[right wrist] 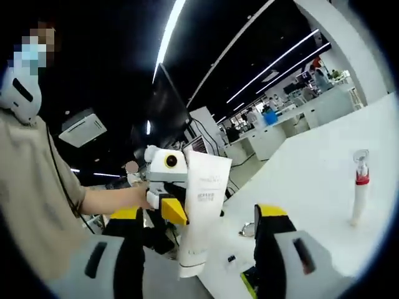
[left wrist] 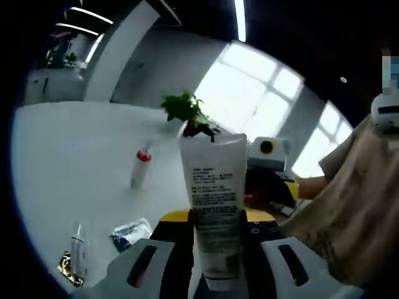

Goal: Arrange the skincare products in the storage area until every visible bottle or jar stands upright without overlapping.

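A white squeeze tube (left wrist: 214,187) with printed text stands upright between the jaws of my left gripper (left wrist: 218,219), which is shut on its lower half. In the right gripper view the same tube (right wrist: 201,205) hangs cap down in the left gripper (right wrist: 169,208), which a person's hand holds. My right gripper (right wrist: 198,215) is open, its jaws wide apart on either side of the tube and not touching it. A slim white pump bottle (left wrist: 141,167) with a red collar stands upright on the white table (left wrist: 75,162); it also appears at the right (right wrist: 360,187).
A potted plant (left wrist: 186,111) stands behind the tube. A sachet (left wrist: 131,232), a small tube (left wrist: 78,249) and a gold packet (left wrist: 65,268) lie on the table near its edge. A person in a beige shirt (left wrist: 349,205) stands close on the right.
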